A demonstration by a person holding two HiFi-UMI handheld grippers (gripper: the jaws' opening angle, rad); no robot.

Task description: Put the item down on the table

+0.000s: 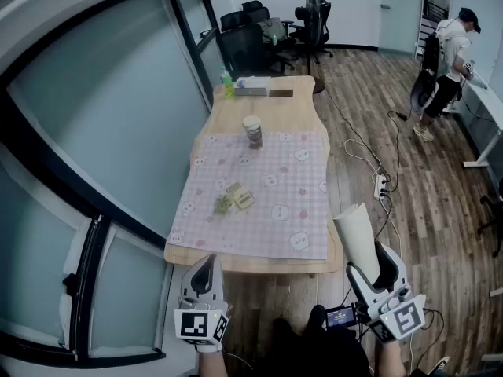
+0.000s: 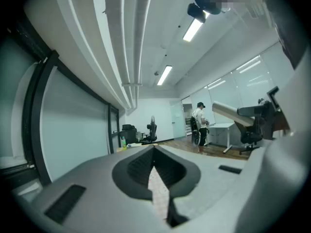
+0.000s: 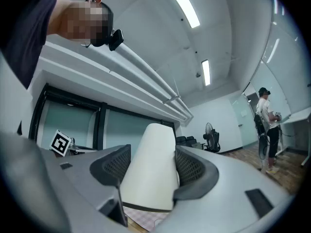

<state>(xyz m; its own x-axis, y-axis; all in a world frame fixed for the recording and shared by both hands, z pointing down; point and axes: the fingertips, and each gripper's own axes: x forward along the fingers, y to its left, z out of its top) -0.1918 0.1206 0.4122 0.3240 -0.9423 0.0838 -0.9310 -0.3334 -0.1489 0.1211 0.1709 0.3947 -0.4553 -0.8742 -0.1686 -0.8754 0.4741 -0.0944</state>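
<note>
Right gripper (image 1: 369,267) fingers pinch white cup (image 3: 150,169), wide end down, beside worktop (image 1: 267,264) near-right corner; left gripper (image 1: 206,267) fingers pressed together.

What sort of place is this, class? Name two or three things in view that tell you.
Most likely an office meeting room: black office chairs stand at the far end of a long wooden table, a glass wall runs along its left side, and a standing fan is near the chairs.
</note>
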